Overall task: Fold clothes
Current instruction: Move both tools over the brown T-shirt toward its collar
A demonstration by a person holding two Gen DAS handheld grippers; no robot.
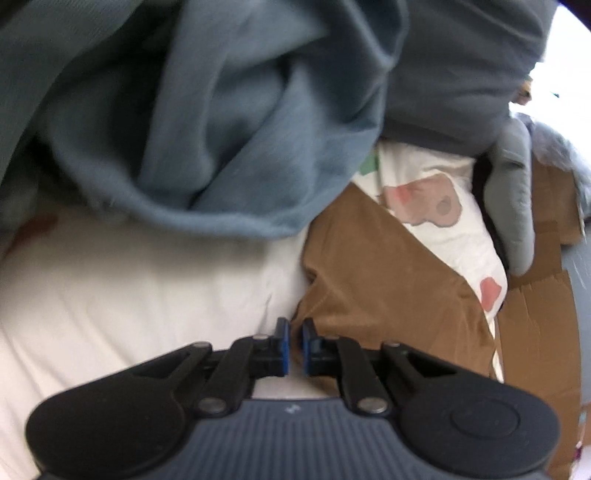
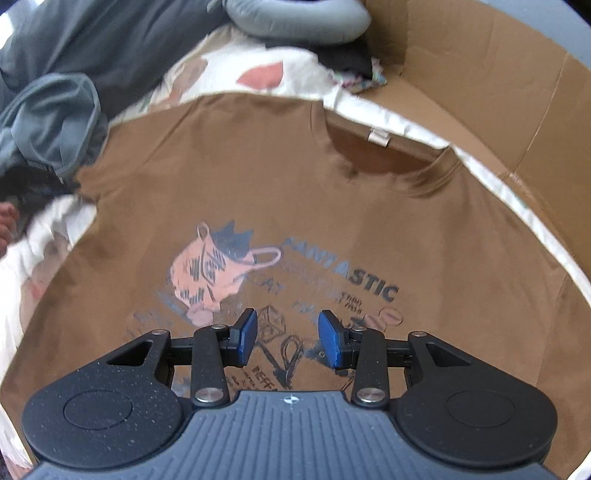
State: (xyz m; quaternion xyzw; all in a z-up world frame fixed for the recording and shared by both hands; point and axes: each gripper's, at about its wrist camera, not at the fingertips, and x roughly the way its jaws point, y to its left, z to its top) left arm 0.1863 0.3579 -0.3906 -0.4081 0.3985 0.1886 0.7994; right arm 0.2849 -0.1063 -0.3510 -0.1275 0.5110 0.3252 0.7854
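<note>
A white bedsheet [image 1: 129,295] printed with pink and tan animal shapes covers the surface under me, and flattened brown cardboard [image 2: 498,74] stands along its far and right sides. Spread flat on the sheet is the brown T-shirt [image 2: 258,177], front up, its collar [image 2: 376,147] with a small white label toward the cardboard and a faded print of a pink figure and the word FANTASTIC across the chest. My right gripper [image 2: 288,334] hangs over the lower part of that print, its blue pads apart with nothing between them and only printed cloth showing through the gap. My left gripper [image 1: 294,345] sits at the shirt's edge [image 1: 306,295], where the brown cloth meets the bare white sheet; its blue pads are drawn together to a thin slit, and I cannot make out from this angle whether any brown cloth is pinched there, since the gap shows only white below. Just beyond my left gripper lies a heap of blue-grey clothing [image 1: 221,129], rumpled and folded over itself, with a darker grey garment [image 1: 461,74] behind it. From my right side the same heap [image 2: 51,122] lies at the shirt's far left corner, touching its sleeve. A grey padded cushion [image 2: 295,18] rests at the head of the sheet, near the cardboard.
</note>
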